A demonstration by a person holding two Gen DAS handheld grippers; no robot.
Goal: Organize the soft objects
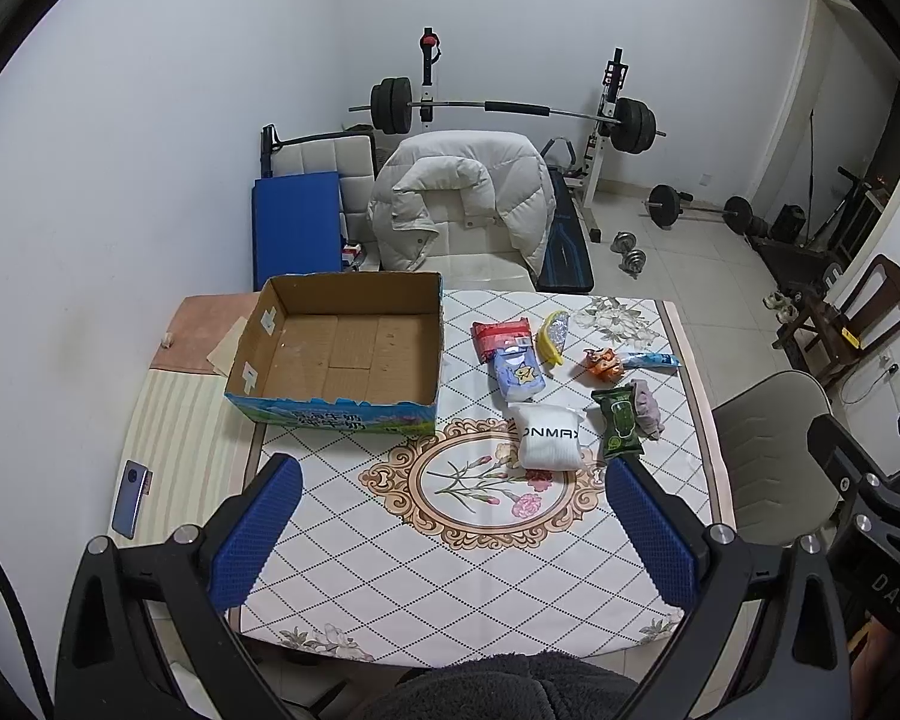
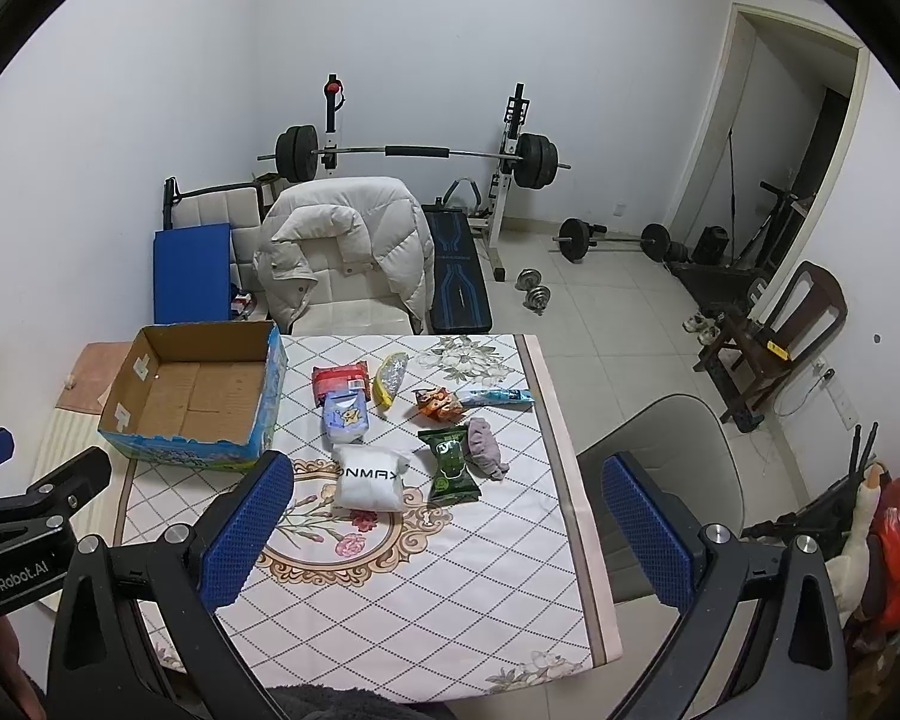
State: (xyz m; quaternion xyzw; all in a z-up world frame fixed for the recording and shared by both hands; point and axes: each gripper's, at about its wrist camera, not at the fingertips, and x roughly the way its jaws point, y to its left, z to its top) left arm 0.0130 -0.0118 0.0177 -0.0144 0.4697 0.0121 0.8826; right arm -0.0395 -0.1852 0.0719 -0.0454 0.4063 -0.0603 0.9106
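Both grippers are held above the near edge of the bench [image 1: 390, 570], and nothing is gripped: the left gripper [image 1: 453, 531] is seen with its blue fingers wide apart, and the right gripper [image 2: 447, 528] is likewise spread and empty. An open cardboard box [image 1: 336, 354] is set on the far left of the bench, its bottom bare, apparently so that the soft objects can be dropped into it. These objects are gathered to the right of the box: a white packet [image 1: 551, 437] lies nearest, a green wipes pack [image 1: 618, 423] just beside it with a mauve cloth [image 1: 647, 407] touching its right side, and a blue-and-white pouch [image 1: 519, 375] overlapped with a red packet [image 1: 501, 336] farther off. A yellow item [image 1: 551, 336], an orange wrapper [image 1: 603, 365] and a blue tube [image 1: 651, 359] are placed farthest. Judging by the bare box, sorting is not yet begun.
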